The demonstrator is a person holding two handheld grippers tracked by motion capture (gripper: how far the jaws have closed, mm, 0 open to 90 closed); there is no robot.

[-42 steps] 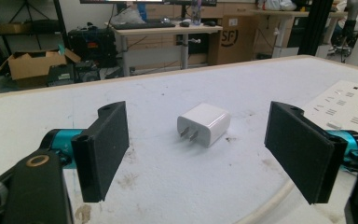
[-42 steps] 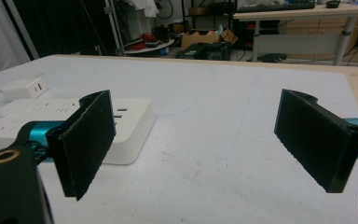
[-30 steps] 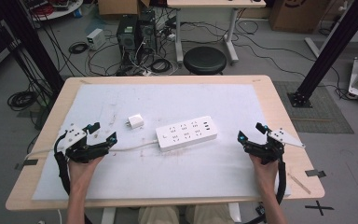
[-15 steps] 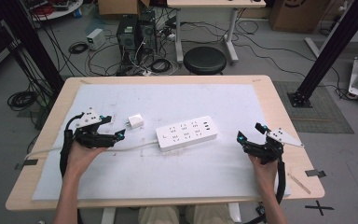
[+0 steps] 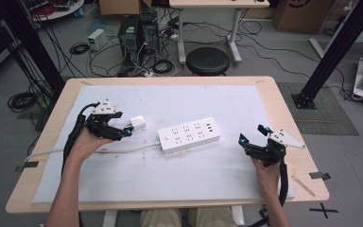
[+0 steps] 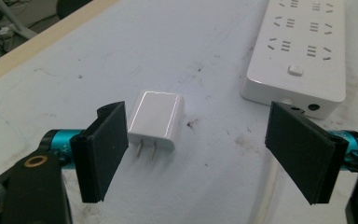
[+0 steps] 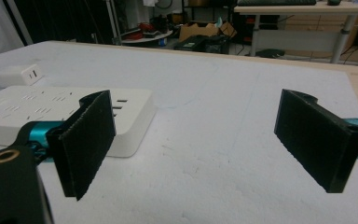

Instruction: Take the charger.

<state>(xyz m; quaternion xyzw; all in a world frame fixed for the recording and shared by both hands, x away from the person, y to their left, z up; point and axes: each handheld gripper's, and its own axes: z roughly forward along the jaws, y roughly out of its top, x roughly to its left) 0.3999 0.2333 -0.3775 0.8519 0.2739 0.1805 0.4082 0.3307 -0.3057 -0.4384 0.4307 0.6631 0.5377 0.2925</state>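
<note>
The left gripper (image 6: 196, 154) has its jaws wide apart, with one white charger (image 6: 156, 119) lying flat on the mat just ahead of its near-side jaw, two metal prongs pointing back toward the gripper. The right gripper (image 7: 196, 144) is also spread open, gripping nothing, resting near the table's right edge. One white power strip (image 5: 188, 135) lies between the two grippers, well apart from the right one; its cable (image 5: 123, 150) runs off to the left. No readable writing shows on either. Bare white mat (image 5: 194, 175) lies open in front of the strip
</note>
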